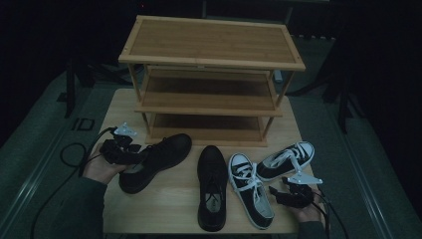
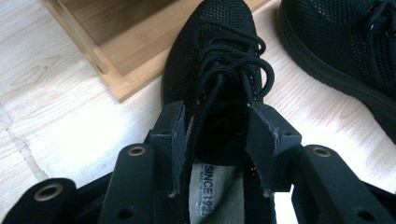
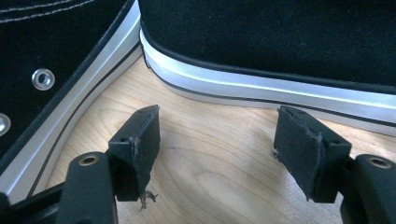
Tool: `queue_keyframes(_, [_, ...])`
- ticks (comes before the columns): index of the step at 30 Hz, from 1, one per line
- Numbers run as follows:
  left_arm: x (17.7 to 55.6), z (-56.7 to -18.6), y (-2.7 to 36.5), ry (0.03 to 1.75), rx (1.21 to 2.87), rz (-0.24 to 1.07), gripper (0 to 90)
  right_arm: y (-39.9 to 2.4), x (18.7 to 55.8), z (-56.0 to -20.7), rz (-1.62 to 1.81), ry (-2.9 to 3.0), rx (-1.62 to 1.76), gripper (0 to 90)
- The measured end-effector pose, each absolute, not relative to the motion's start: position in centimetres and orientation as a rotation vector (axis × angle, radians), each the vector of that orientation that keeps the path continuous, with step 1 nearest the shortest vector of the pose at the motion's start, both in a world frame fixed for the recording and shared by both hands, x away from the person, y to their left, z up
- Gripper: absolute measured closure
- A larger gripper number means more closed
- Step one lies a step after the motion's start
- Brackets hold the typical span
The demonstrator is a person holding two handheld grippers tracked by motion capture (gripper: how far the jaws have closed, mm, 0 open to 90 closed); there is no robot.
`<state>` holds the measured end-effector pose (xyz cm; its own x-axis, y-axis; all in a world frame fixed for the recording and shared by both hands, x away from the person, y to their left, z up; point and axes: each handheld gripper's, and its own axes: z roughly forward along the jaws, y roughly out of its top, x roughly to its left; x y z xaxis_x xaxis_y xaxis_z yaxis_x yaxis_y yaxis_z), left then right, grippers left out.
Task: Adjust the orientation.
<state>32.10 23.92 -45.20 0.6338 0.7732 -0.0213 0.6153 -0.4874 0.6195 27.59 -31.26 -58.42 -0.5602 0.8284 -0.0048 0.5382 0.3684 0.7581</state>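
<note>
A black lace-up shoe (image 1: 159,154) lies at the table's left, toe toward the rack. My left gripper (image 1: 138,154) sits at its heel end. In the left gripper view the left gripper (image 2: 217,135) stands open, jaws on either side of the black shoe's (image 2: 219,56) tongue and mouth, pads not pressing on it. A second black shoe (image 1: 211,184) lies in the middle. Two black-and-white sneakers (image 1: 251,191) (image 1: 286,159) lie at the right. My right gripper (image 1: 276,191) rests beside them, and the right gripper (image 3: 224,135) is open over bare wood between the sneakers' soles (image 3: 280,88).
A three-tier bamboo shoe rack (image 1: 211,45) stands at the back of the wooden table (image 1: 169,209), its lowest shelf (image 2: 107,51) just beyond the held-end shoe's toe. The second black shoe (image 2: 350,42) lies close to the right. Cables trail off both front corners.
</note>
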Motion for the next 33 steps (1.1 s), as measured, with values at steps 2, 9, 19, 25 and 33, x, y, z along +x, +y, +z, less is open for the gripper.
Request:
queue_keyframes(2, [32.0,-45.0,23.9,1.085,2.253,0.347,56.9,-31.3,27.6,-58.4,1.028,2.248,1.188,31.1])
queue_keyframes(9, [31.7,-44.1,23.5,1.07,2.256,0.349,54.1,-31.3,27.6,-58.4,1.027,2.249,1.189,31.1])
queue_keyframes(19, [30.9,-42.7,22.4,1.03,2.245,0.363,52.6,-31.3,27.6,-58.4,1.028,2.248,1.187,31.1])
queue_keyframes(25, [31.0,-42.6,21.4,1.007,2.265,0.353,51.6,-31.2,27.6,-58.4,1.028,2.251,1.185,30.5])
queue_keyframes(33, [30.7,-42.5,20.0,0.979,2.272,0.338,51.3,-31.2,27.6,-58.4,1.028,2.251,1.185,30.5])
